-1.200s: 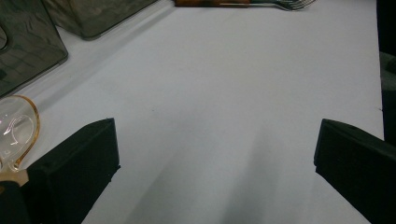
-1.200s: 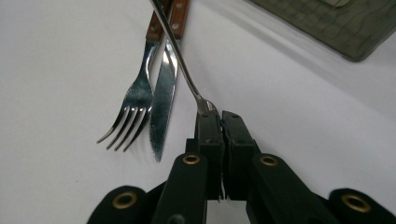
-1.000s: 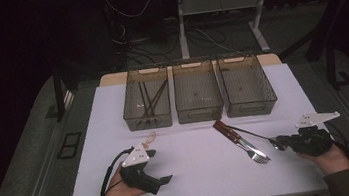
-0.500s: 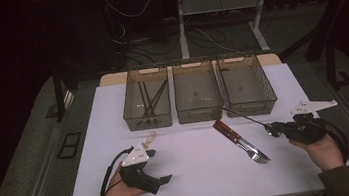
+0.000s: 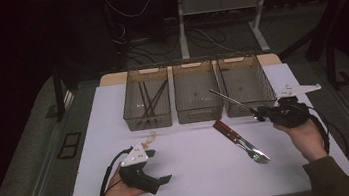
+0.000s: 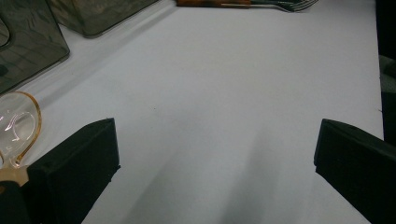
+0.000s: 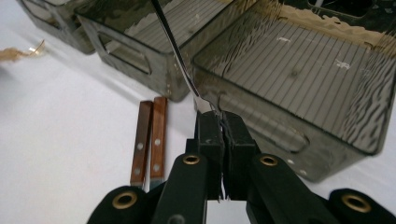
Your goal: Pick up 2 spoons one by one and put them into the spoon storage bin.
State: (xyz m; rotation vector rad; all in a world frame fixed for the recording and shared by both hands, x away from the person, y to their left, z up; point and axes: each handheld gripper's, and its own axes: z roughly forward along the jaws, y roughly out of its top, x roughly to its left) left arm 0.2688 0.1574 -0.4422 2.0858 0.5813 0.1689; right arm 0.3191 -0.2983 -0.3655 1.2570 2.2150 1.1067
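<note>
Lifted: right tool (image 5: pixel 261 114) clamps a thin metal utensil (image 5: pixel 228 98), head hidden | left tool (image 5: pixel 165 179) gapes empty

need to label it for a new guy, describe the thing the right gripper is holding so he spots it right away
Start at the three smoky bins along the white table's far side. At the rightmost bin's near wall, the right gripper is clamped on a thin metal utensil, raised and slanting over the bins. The wooden-handled cutlery nearby lies flat.

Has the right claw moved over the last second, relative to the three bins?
Yes. The right claw, shut on a thin metal utensil, has lifted off the white table and gone forward, toward the right bin; the utensil now angles over it.
</note>
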